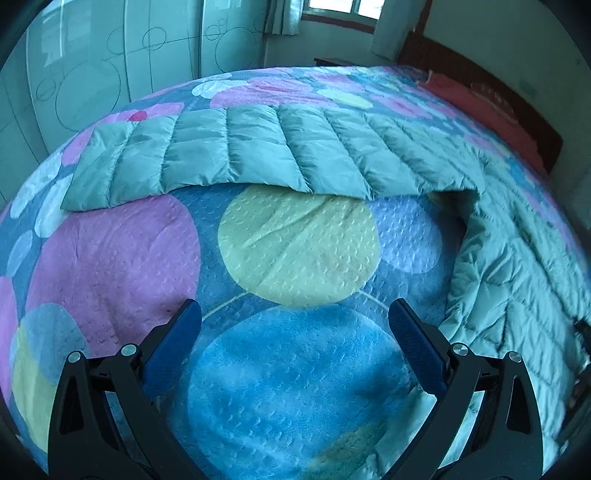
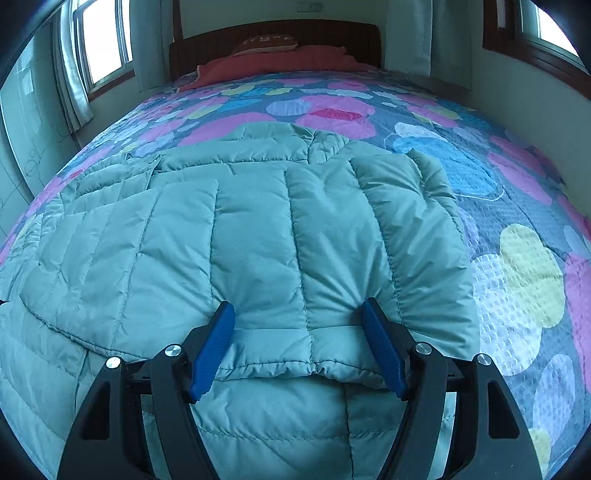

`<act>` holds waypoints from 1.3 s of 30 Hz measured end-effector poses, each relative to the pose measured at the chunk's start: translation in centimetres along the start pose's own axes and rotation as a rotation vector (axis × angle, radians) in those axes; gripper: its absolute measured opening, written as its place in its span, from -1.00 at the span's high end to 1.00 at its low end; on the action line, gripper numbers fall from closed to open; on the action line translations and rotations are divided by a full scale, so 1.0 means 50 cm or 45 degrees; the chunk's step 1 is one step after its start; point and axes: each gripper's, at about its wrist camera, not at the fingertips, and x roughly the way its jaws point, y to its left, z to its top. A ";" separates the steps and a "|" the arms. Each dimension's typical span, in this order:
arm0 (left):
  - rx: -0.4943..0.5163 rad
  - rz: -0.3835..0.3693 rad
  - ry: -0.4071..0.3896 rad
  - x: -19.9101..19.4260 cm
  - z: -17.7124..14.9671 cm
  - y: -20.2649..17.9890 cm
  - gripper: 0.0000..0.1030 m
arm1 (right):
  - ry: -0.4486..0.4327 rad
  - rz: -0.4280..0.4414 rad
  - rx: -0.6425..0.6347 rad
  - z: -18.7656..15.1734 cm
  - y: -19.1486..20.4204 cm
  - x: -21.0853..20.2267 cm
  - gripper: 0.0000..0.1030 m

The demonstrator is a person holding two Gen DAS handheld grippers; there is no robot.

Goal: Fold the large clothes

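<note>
The coat lies flat on the bed. The right gripper is spread wide right over its folded sleeve (much nearer). The left gripper, also spread, holds nothing, with one sleeve stretched sideways ahead.

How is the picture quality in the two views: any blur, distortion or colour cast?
Left wrist view: strong fisheye bulge, bluish cast, motion smear on the quilted jacket near the right edge, window overexposed. Right wrist view: same bulge and dark corners, the jacket sharp, both windows blown out to white.
</note>
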 end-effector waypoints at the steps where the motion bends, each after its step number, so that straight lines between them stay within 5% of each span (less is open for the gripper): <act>1: -0.055 -0.025 -0.016 -0.006 0.005 0.021 -0.96 | -0.001 0.002 0.001 -0.001 0.000 0.000 -0.37; 9: -0.496 -0.249 -0.163 0.017 0.088 0.220 -0.86 | -0.014 0.007 0.004 -0.006 -0.001 -0.005 -0.37; 13: -0.624 -0.276 -0.231 0.040 0.123 0.276 -0.84 | -0.020 0.007 0.007 -0.008 -0.001 -0.007 -0.37; 19: -0.741 -0.189 -0.271 0.047 0.129 0.318 -0.03 | -0.023 0.007 0.005 -0.007 -0.002 -0.007 -0.37; 22: -0.836 -0.252 -0.276 0.049 0.125 0.348 0.02 | -0.025 0.009 0.007 -0.007 -0.003 -0.007 -0.37; 27: -0.840 -0.272 -0.313 0.048 0.140 0.346 -0.32 | -0.026 0.009 0.007 -0.006 -0.004 -0.008 -0.37; 29: -0.870 -0.248 -0.321 0.054 0.149 0.349 -0.06 | -0.028 0.010 0.008 -0.004 -0.006 -0.008 -0.37; 31: -0.879 -0.263 -0.307 0.074 0.161 0.358 0.67 | -0.028 0.009 0.008 -0.005 -0.005 -0.008 -0.37; 34: -0.863 -0.224 -0.299 0.086 0.167 0.365 0.83 | -0.028 0.009 0.007 -0.006 -0.005 -0.008 -0.37; 39: -0.550 -0.145 -0.379 0.037 0.207 0.264 0.89 | -0.029 0.010 0.008 -0.008 -0.005 -0.009 -0.37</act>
